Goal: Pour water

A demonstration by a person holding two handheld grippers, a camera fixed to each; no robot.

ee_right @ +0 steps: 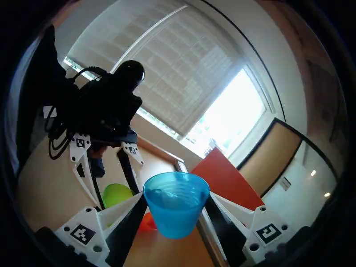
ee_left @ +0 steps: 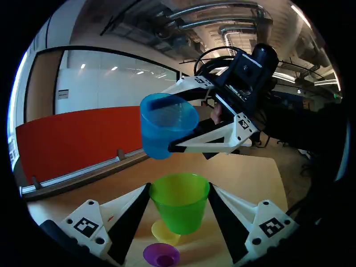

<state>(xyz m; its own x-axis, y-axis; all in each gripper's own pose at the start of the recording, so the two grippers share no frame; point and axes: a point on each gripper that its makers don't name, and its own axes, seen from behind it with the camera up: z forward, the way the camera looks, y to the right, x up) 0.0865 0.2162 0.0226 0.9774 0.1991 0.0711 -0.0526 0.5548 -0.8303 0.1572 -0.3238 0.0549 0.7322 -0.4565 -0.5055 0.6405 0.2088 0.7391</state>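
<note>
Over bench (ee_left: 253, 178), we note left tool (ee_left: 179, 189) closed on green cup (ee_left: 180, 211), cup upright at 6 o'clock in left gripper view. We see right tool (ee_right: 175, 198) clamped on blue cup (ee_right: 175, 216), both fingers (ee_right: 127, 222) pressing its sides; in left gripper view blue cup sits at 11 o'clock from green cup, higher, mouth tipped our way. Then yellow cup (ee_left: 161, 231), purple cup (ee_left: 161, 255) on bench at 6 o'clock under green cup.

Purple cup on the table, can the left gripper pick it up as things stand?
Probably not: the left gripper is shut on the green cup, so its jaws are full; the purple cup sits just below.
</note>
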